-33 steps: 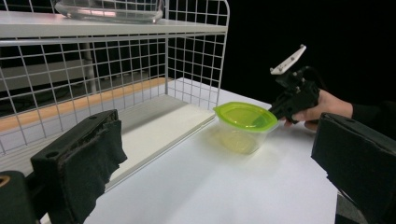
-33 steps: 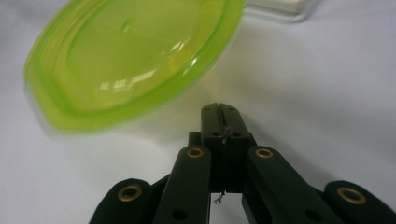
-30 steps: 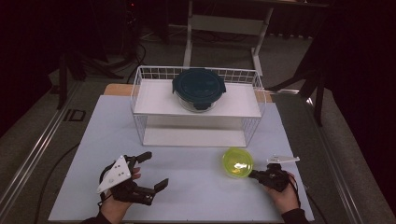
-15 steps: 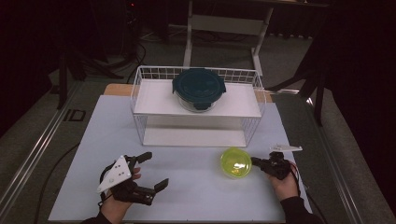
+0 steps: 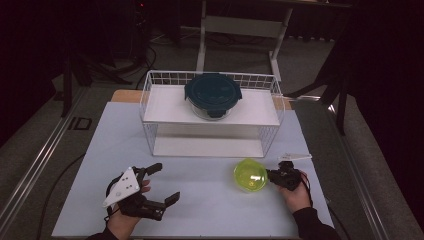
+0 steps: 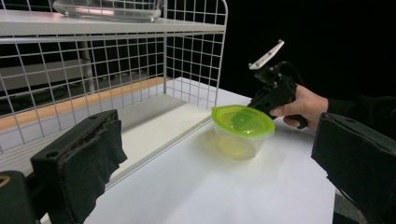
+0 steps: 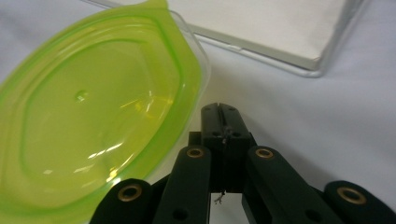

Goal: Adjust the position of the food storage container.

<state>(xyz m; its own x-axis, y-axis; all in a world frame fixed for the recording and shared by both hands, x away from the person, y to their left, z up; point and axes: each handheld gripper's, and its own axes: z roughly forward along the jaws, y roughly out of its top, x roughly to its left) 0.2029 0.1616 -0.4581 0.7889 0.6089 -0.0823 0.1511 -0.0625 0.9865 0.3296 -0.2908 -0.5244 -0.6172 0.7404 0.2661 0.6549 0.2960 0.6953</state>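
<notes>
The green-lidded clear container [image 5: 250, 175] sits upright, lower right of centre on the white table [image 5: 210, 200], seemingly empty. The right gripper [image 5: 272, 175], jaws pressed together, sits just beside its rim. The left gripper [image 5: 161, 182] gapes empty, lower left. Behind, a wire rack [image 5: 150, 120] carries a dark-lidded glass bowl [image 5: 213, 94].

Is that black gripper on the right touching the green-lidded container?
Cannot tell. In the right gripper view the shut right gripper sits right beside the green lid edge, but no clear contact or gap shows.
</notes>
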